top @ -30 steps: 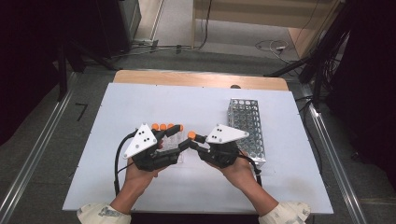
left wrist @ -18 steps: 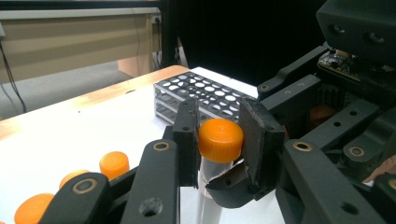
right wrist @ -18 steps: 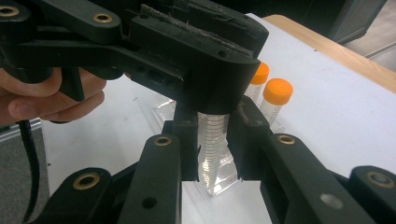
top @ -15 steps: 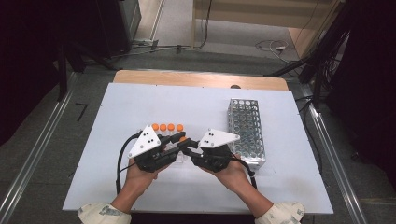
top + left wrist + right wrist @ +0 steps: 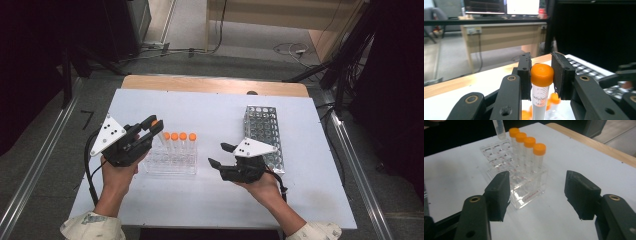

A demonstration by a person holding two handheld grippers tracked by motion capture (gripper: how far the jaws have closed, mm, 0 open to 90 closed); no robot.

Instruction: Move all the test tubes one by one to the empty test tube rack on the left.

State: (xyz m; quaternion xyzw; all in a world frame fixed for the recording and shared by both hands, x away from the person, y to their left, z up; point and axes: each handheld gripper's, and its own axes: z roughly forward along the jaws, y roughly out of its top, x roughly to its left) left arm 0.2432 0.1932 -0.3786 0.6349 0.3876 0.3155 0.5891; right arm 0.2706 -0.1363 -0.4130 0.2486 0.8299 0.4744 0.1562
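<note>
A clear plastic rack (image 5: 170, 162) at the table's left centre holds a row of several orange-capped tubes (image 5: 179, 136). My left gripper (image 5: 150, 128) hangs over the rack's left end. Its jaws have just been closing and are shut on one orange-capped tube (image 5: 541, 75), with the pads (image 5: 525, 72) pressing just below the cap. That tube's lower end (image 5: 499, 128) hangs above the rack (image 5: 524, 187). My right gripper (image 5: 216, 154) sits to the rack's right and points at it. Its jaws have just been opening, with nothing between them (image 5: 539, 192).
A metal mesh rack (image 5: 265, 132) lies on the white table (image 5: 300, 200) just behind my right hand. A wooden strip (image 5: 210, 85) borders the far edge. Aluminium rails (image 5: 350, 160) run along both sides, and cables lie on the floor beyond.
The two grippers met over the clear rack, then drew apart. The tube went from the right gripper to the left, which carried it leftward. The right gripper opened and backed off to the right.
</note>
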